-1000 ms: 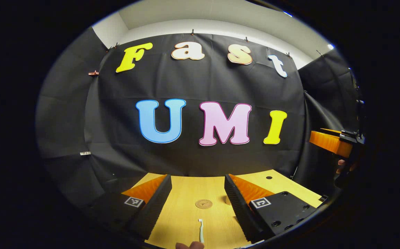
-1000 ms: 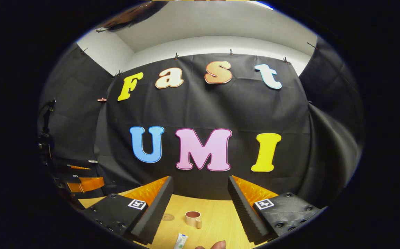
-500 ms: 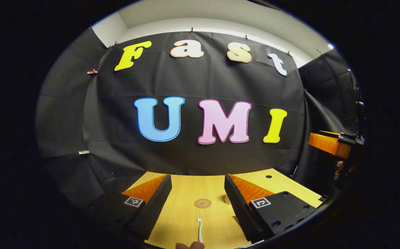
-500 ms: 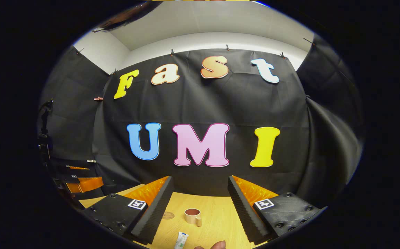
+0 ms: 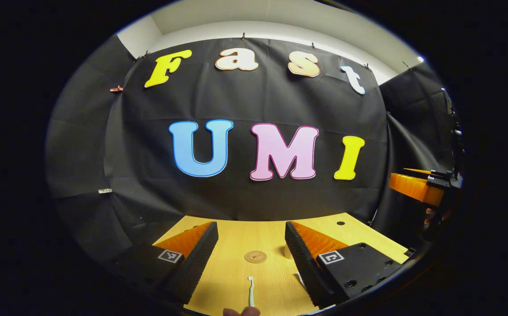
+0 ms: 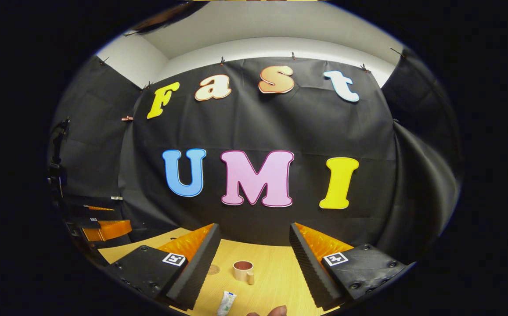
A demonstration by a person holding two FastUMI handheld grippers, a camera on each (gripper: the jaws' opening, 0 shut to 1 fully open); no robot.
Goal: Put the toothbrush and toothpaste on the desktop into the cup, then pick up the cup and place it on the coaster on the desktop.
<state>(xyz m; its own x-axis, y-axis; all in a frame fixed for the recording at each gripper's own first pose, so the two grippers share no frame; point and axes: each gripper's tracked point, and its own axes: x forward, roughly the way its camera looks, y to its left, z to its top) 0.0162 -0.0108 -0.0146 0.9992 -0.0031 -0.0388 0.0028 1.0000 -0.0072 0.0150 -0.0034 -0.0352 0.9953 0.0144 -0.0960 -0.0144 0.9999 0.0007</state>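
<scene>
In the left gripper view, the left hand-held gripper [image 5: 250,250] hangs spread above the worktop [image 5: 236,272]; one toothbrush [image 5: 250,292] lies between its fingers, one coaster [image 5: 255,256] beyond. In the right gripper view, the right hand-held gripper [image 6: 254,254], spread, frames one cup [image 6: 243,270] and one toothpaste [image 6: 226,302]. Nothing looks grasped; lowering onto each item likely comes next.

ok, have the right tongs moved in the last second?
Yes, slightly. In the right gripper view the cup and the cloth wall both sit higher than before, so the right tongs have tipped down a little, still open.
</scene>
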